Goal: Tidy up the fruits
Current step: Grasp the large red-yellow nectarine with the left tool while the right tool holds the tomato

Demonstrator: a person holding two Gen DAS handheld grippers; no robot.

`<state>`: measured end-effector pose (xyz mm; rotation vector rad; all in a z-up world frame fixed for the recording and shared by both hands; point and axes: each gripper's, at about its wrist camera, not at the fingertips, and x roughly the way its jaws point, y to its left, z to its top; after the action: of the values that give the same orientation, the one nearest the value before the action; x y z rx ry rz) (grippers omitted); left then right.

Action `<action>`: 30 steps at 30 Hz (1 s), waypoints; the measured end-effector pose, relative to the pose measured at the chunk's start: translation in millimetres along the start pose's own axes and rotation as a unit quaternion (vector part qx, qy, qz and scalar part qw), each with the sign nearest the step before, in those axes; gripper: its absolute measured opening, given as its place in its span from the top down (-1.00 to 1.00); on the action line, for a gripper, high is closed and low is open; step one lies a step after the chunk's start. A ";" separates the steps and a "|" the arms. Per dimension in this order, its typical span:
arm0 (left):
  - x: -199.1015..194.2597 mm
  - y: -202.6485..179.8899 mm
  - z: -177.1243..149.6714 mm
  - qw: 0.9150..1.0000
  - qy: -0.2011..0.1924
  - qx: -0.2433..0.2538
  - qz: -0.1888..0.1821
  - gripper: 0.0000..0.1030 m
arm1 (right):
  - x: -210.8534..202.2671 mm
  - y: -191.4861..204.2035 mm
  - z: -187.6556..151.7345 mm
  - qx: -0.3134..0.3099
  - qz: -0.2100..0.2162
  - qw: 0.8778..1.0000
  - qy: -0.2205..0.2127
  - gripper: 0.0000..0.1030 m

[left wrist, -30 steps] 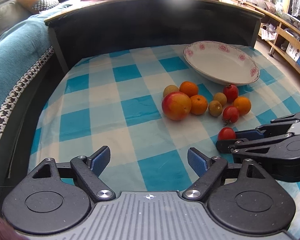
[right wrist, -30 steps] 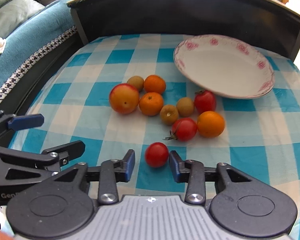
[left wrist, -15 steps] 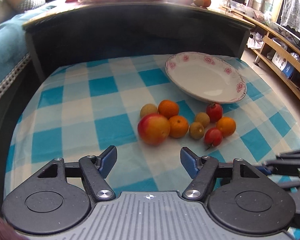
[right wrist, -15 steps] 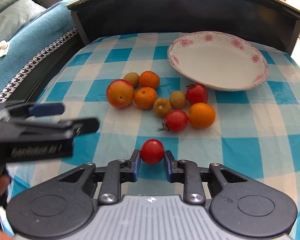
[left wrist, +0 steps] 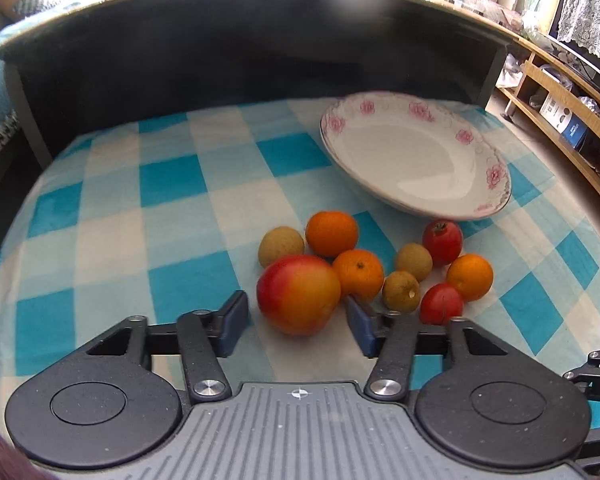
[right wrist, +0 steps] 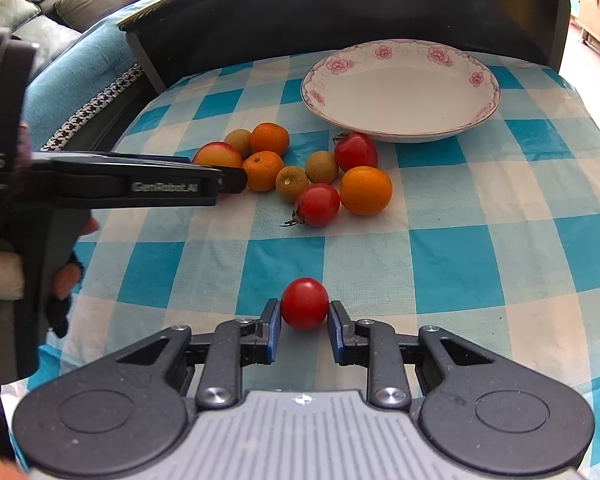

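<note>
Fruit cluster (right wrist: 300,168) on the tablecloth (right wrist: 480,260) before the plate (right wrist: 400,88); one tomato (right wrist: 304,303) apart, nearer.

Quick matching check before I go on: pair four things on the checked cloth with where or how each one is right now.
Things:
1. small red tomato
2. big red-yellow fruit
3. flowered plate
4. stemmed tomato

States:
A. holds nothing
B. gripped in the right gripper
C. touching an orange
D. between the closing fingers of the left gripper, gaps on both sides

Pairs: 1-B, 2-D, 3-A, 4-C
</note>
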<state>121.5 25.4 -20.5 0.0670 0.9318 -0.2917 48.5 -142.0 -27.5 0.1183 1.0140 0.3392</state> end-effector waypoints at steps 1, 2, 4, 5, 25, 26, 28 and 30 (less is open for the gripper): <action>-0.5 -0.7 -1.3 1.000 -0.005 0.004 0.001 -0.07 | -0.6 -0.2 -0.6 0.001 0.001 1.000 0.000 0.45; -0.4 -1.5 -1.6 1.000 -0.005 0.008 0.002 -0.06 | -0.5 -0.3 -0.5 0.002 0.002 1.000 -0.001 0.45; -0.4 -0.6 -0.4 1.000 -0.006 0.006 -0.002 -0.01 | -0.2 -0.4 -0.7 0.002 0.001 1.000 0.000 0.45; -0.7 0.9 0.4 1.000 -0.005 0.000 -0.005 -0.01 | 0.1 -0.4 -0.4 0.002 0.002 1.000 0.000 0.45; -27.5 -6.9 -17.5 1.000 0.001 -0.011 -0.030 0.02 | -7.2 1.8 -2.0 0.002 -0.002 1.000 -0.009 0.45; -30.3 -8.8 -18.6 0.999 -0.002 -0.010 -0.032 0.06 | -9.0 2.4 -2.2 0.002 -0.002 1.000 -0.011 0.45; -35.8 -12.2 -19.4 0.999 -0.007 -0.011 -0.040 0.18 | -12.5 3.2 -2.4 0.001 -0.005 1.000 -0.015 0.45; -39.9 -16.6 -20.0 0.999 -0.010 -0.005 -0.043 0.14 | -15.4 3.5 -2.3 0.001 -0.008 1.000 -0.019 0.45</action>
<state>78.9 21.8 0.5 0.0143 0.9168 -0.3660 38.3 -144.0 -15.3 0.1174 0.9765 0.3206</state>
